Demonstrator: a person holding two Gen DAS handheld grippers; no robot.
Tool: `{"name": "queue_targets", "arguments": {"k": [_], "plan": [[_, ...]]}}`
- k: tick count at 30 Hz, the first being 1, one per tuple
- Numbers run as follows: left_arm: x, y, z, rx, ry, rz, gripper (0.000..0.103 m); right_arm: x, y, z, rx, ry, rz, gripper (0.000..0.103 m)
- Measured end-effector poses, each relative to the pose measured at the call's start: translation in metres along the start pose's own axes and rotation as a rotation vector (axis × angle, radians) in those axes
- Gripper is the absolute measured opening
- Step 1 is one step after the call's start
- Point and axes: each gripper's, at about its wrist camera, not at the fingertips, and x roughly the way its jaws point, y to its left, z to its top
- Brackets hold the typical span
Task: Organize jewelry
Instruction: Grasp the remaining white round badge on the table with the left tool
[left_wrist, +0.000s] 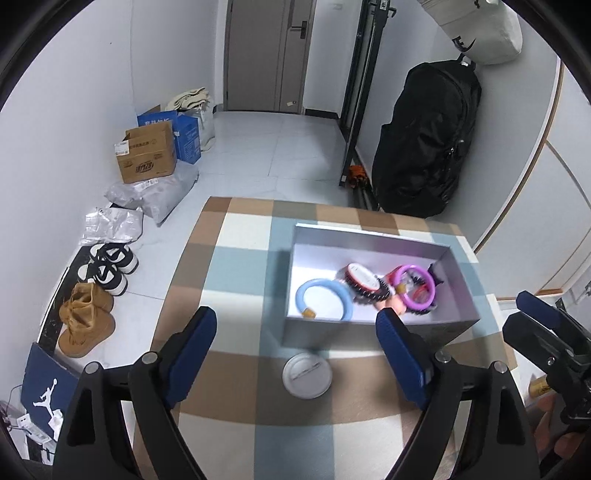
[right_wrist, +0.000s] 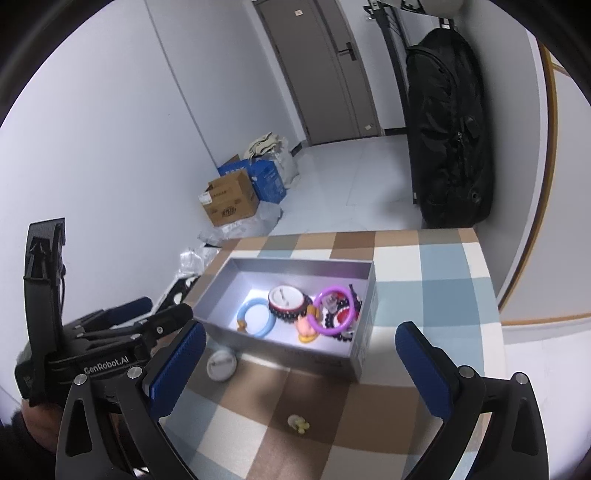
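Grippers (right_wrist: 299, 363) open over checked tablecloth (right_wrist: 424, 266), tiled floor (right_wrist: 351, 184).

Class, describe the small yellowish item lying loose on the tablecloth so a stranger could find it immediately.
Start at the grey box on the checked tablecloth. The yellowish trinket lies outside it, nearer the camera. Unlike the flat white round lid beside the box, it is tiny and lumpy.

light: bright, even | glare: box (left_wrist: 373, 242) floor | edges: fisheye-warped; dark
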Motion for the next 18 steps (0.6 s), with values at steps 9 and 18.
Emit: {"name": "queue_targets", "arguments": {"k": [9,18], "plan": [[0.017,0.008,-0.021,0.015,0.099,-0.015,0.085,0.003,0.002,-0.015,-0.005,0.043,-0.029,0.103],[0.033,0.003,-0.033,0.040,0.193,-0.017,0.085,0.007,0.000,-0.018,0.005,0.072,-0.027,0.103]]}}
